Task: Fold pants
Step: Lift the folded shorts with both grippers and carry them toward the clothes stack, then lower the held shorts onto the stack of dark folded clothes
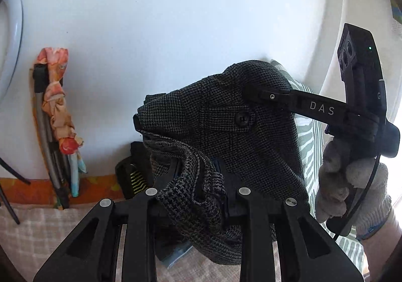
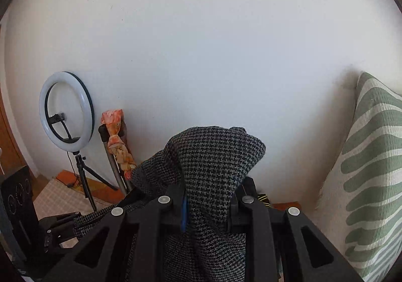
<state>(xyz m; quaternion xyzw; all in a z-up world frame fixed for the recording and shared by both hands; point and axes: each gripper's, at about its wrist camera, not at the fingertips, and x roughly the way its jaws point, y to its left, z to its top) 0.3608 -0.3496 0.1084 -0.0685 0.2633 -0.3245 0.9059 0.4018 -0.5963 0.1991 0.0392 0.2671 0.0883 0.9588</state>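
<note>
right tool (image 2: 208, 202) clamps pants (image 2: 213, 156) | ring light (image 2: 66, 111) left | striped cushion (image 2: 371, 168) right

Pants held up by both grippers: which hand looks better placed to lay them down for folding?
Neither clearly: the left gripper and right gripper both clamp the pants, lifted together.

Both wrist views close behind bunched pants (image 1: 226, 131), angled slightly down, facing white wall (image 2: 201, 55), probably same corner

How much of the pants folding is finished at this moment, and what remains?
Done: both grippers have picked up the dark checked pants. In hand: the left gripper and the right gripper each pinch bunched fabric, holding it in the air before the white wall. Left: no neat fold shows yet; the pants must be laid flat and folded.
</note>
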